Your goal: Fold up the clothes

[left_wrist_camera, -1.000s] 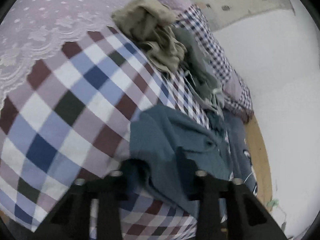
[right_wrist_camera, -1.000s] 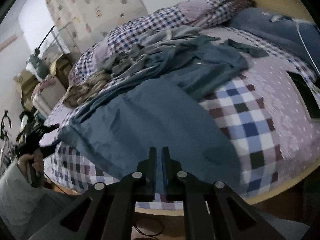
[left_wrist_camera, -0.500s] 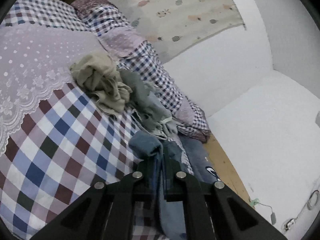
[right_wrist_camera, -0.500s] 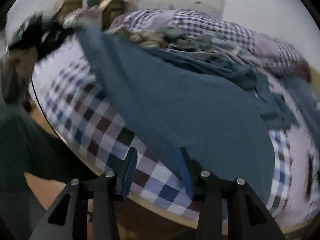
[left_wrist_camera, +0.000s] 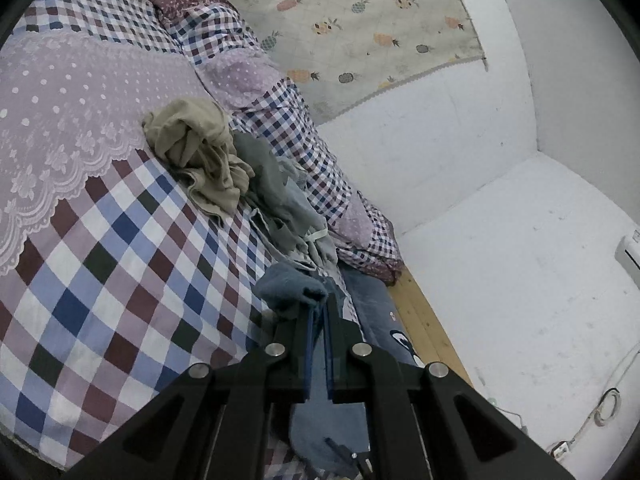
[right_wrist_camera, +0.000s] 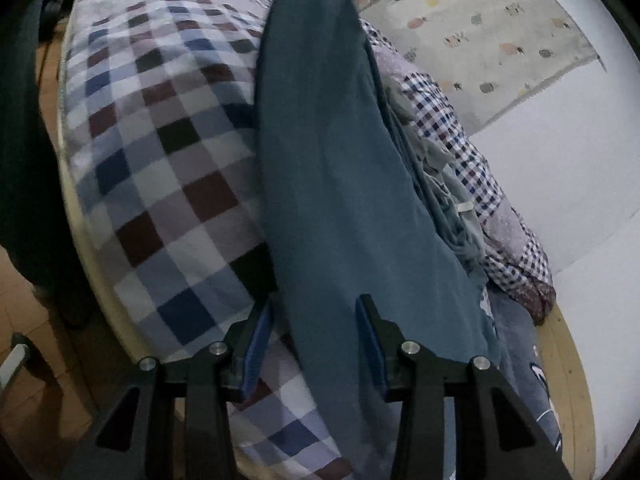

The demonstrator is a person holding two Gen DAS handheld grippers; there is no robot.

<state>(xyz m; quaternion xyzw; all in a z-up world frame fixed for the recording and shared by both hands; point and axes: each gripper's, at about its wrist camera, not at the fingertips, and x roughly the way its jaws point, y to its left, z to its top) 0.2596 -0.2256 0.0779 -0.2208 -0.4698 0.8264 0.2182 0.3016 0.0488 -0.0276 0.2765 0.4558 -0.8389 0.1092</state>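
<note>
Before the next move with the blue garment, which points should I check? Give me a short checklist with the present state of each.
1. Left gripper holds the blue garment: ok, jaws shut on a bunched edge.
2. Right gripper holds it too: not ok, jaws open, cloth only lies between them.
3. Garment flat: not ok, it hangs as a long band.
4. Garment free of the grey clothes: cannot tell, they touch along one edge.
5. Beige clothes out of the way: ok, farther up the checked bedcover.
</note>
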